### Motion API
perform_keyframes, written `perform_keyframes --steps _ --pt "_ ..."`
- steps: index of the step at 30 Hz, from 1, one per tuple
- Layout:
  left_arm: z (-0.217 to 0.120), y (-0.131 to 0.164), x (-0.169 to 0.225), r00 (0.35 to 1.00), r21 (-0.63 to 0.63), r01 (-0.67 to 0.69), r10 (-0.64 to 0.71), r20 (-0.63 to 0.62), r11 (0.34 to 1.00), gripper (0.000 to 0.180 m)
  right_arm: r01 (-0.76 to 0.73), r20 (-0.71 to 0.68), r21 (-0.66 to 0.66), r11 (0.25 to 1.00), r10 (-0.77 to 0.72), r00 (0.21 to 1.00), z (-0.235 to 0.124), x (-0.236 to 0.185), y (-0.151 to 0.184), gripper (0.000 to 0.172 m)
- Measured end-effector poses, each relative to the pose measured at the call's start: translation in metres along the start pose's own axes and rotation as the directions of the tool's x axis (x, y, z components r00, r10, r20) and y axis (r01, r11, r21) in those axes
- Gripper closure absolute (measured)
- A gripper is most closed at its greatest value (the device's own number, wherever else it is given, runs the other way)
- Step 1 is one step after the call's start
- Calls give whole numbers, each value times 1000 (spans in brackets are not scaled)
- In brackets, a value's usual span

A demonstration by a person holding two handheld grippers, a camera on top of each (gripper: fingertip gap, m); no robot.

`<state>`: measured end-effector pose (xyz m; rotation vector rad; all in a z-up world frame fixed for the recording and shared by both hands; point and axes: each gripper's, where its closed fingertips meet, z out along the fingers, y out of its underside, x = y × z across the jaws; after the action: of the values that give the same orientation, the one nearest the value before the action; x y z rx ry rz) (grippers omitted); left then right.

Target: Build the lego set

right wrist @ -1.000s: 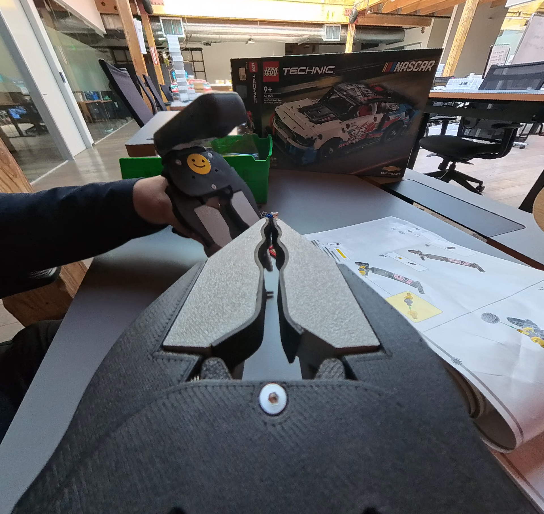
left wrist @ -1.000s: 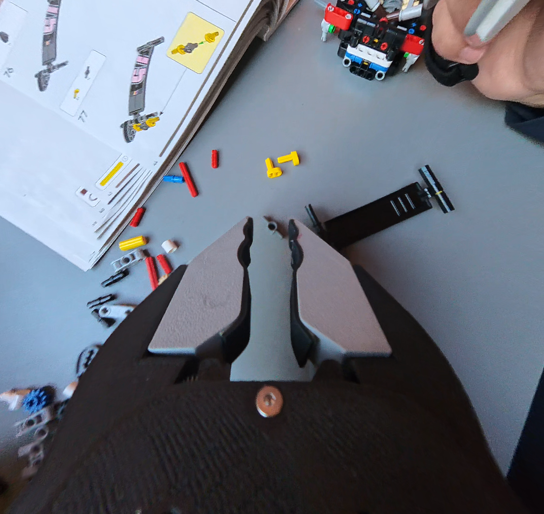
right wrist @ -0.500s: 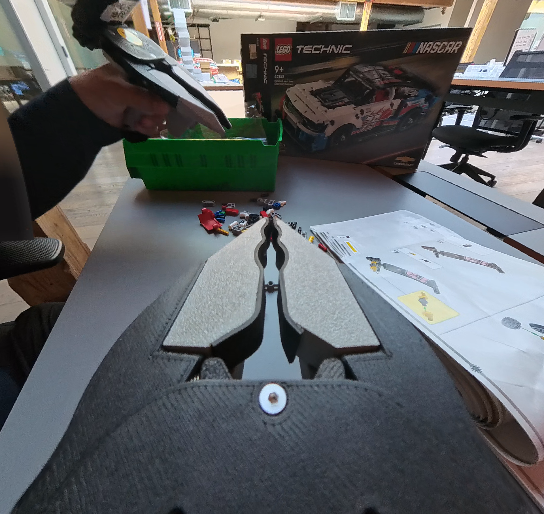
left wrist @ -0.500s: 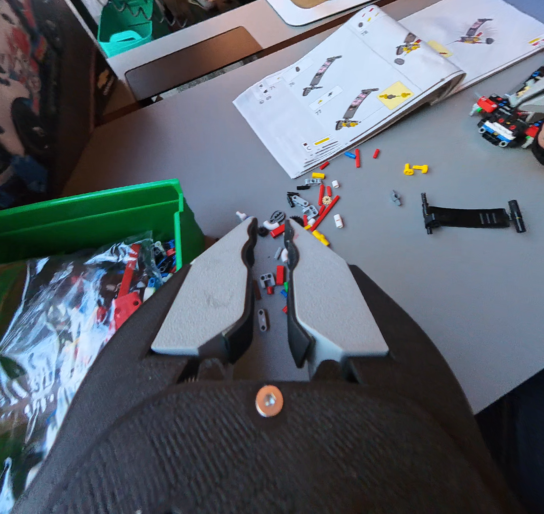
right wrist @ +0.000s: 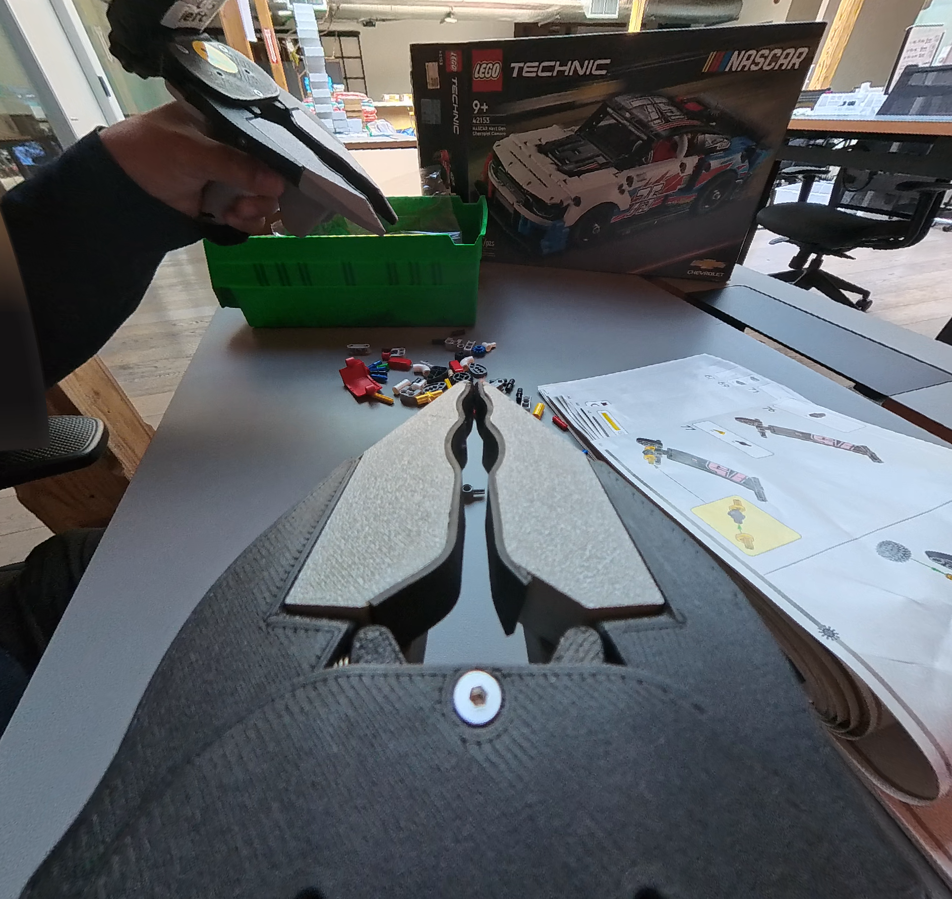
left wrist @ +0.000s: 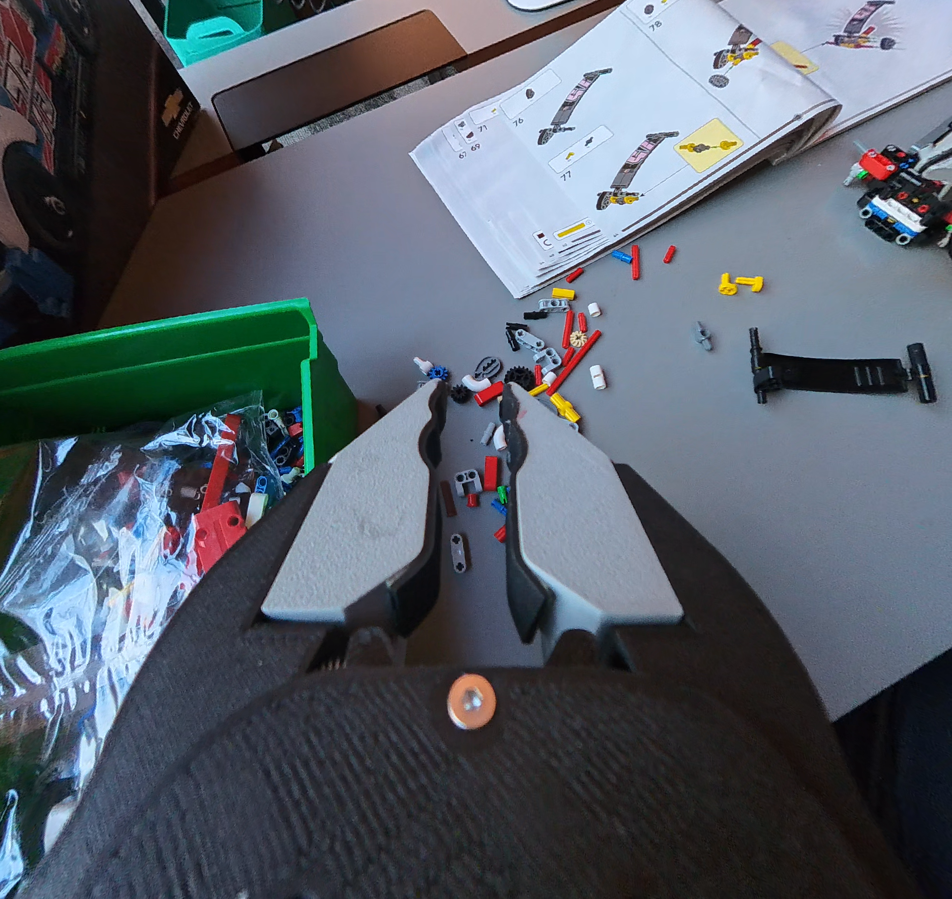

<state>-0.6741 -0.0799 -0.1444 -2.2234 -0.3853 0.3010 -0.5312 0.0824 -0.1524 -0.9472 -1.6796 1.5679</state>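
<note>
The left tool [left wrist: 471, 393] hangs in the air above the grey counter [left wrist: 721, 539], its two fingers a small way apart with nothing between them; only the counter and scattered pieces show through the gap. Just ahead of its tips lies a loose pile of small building-toy parts [left wrist: 546, 359]: red axles, black and blue gears, grey connectors, white and yellow pins. To the tool's left stands a green bin [left wrist: 154, 354] with a clear plastic bag of more parts [left wrist: 129, 514] inside it. Farther ahead and to the right lies an open instruction booklet [left wrist: 618, 127]; to the right lie a long black assembled panel piece [left wrist: 834, 374], two yellow pins [left wrist: 739, 283] and, at the edge, a partly built red, blue and black model [left wrist: 901, 200]. The right tool [right wrist: 475, 390] sits low over the counter with its fingers closed tip to tip and nothing gripped. The same pile of parts [right wrist: 422, 375] lies just beyond its tips, the booklet [right wrist: 772, 462] to its right, the green bin [right wrist: 350, 277] ahead, and a printed toy-car box [right wrist: 618, 153] standing behind. The left tool [right wrist: 381, 218], held by a hand [right wrist: 206, 174], points down over the bin's rim.
</note>
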Motion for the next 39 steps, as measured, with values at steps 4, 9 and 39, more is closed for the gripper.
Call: perform_keyframes --steps 4,9,39 --pt "1 1 -2 1000 -4 5 -5 7 1000 161 -4 1 1 1000 4 1000 0 0 0 172" --pt "3 2 -3 1000 -8 9 -9 5 1000 161 -10 4 2 1000 10 1000 0 0 1 172" --pt "51 14 77 969 -92 -145 123 -215 985 161 -29 -12 -20 999 29 999 0 5 4 172"
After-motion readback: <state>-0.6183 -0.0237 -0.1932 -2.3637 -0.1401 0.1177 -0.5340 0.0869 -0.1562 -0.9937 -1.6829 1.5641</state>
